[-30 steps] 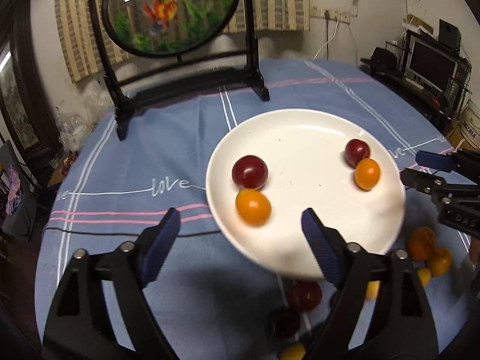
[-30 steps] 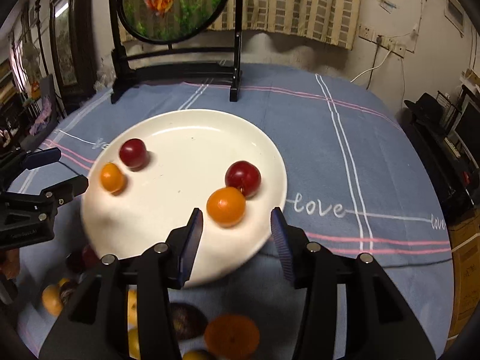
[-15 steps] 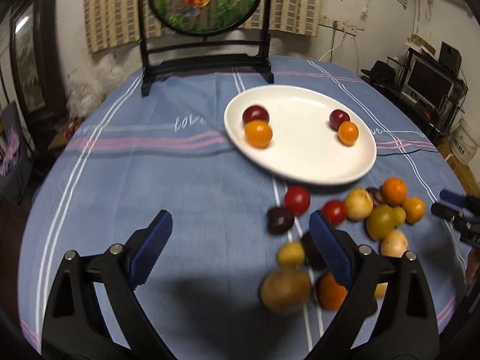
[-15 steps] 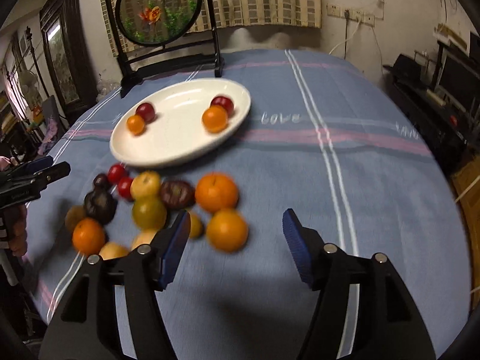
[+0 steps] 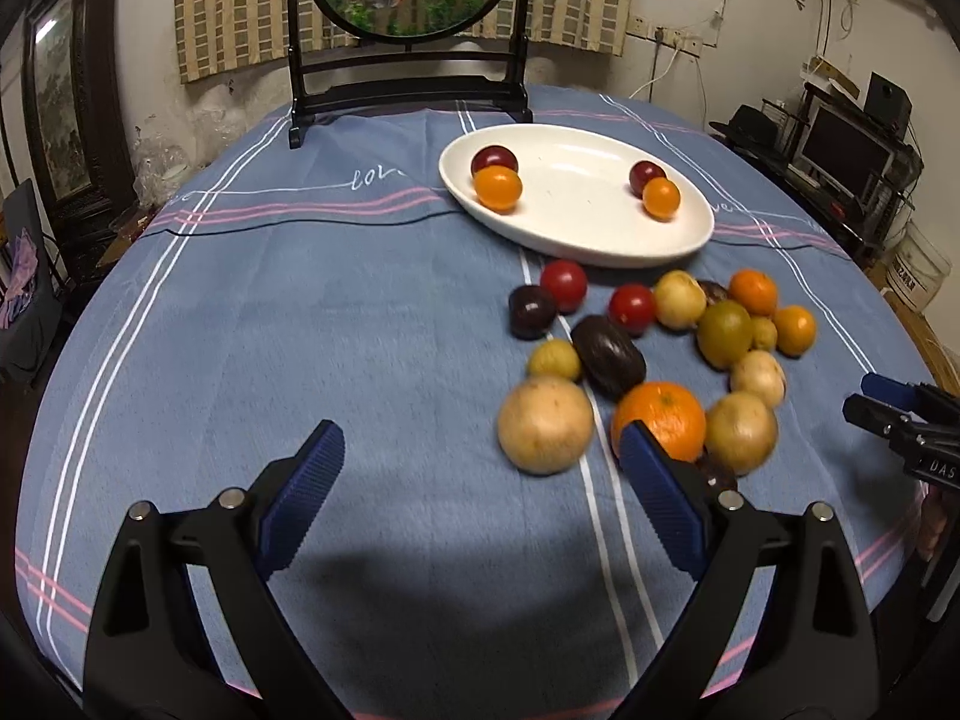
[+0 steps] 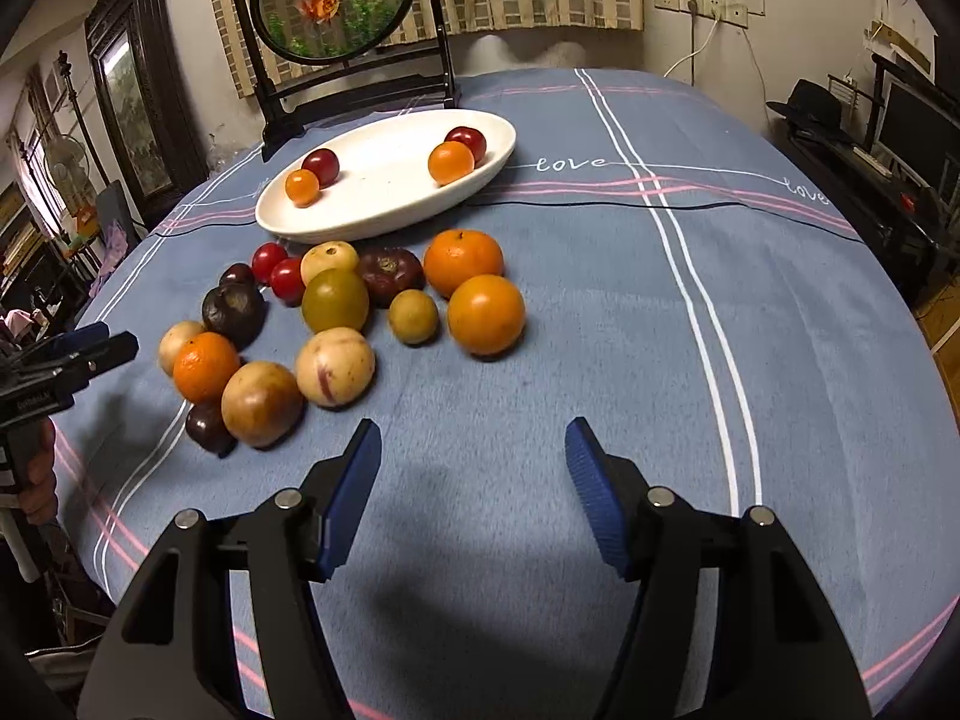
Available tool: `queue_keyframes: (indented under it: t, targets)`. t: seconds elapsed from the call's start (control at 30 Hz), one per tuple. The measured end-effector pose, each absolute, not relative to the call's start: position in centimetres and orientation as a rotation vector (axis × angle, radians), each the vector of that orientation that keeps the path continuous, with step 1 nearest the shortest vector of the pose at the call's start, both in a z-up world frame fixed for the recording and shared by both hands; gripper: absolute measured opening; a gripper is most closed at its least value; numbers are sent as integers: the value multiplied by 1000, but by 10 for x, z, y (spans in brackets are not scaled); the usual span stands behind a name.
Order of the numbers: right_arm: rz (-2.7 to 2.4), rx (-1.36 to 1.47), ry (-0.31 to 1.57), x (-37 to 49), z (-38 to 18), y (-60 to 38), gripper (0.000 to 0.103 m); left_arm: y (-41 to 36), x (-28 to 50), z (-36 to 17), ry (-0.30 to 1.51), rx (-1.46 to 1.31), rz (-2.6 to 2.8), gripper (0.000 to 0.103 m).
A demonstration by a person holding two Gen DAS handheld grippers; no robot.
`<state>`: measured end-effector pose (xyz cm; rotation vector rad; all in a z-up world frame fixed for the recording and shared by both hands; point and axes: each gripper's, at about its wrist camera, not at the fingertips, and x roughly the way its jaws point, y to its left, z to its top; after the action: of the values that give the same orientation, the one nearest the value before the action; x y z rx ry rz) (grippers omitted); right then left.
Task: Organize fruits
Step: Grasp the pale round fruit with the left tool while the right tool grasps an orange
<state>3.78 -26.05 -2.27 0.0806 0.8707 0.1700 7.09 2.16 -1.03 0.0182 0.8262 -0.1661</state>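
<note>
Behind left gripper (image 5: 480, 480) fingertip: orange (image 5: 659, 420), dark fruit (image 5: 717, 471) half-hidden.

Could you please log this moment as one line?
left gripper: open, empty | right gripper: open, empty | plate: four fruits | pile: on cloth

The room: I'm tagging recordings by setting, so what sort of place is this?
Probably a lived-in home: a table with a "love" tablecloth, a goldfish screen on a stand, and a monitor on cluttered shelves.
</note>
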Motion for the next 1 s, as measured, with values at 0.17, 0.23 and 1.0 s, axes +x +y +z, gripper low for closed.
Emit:
queue_keyframes:
  t: [0.17, 0.23, 1.0]
  targets:
    - [178, 75, 879, 31, -29, -260, 65, 19, 69, -21, 853, 28, -168, 94]
    - [178, 77, 887, 31, -32, -260, 65, 19, 72, -26, 869, 32, -171, 94]
    - [217, 18, 896, 47, -36, -242, 65, -1, 120, -51, 970, 70, -154, 83]
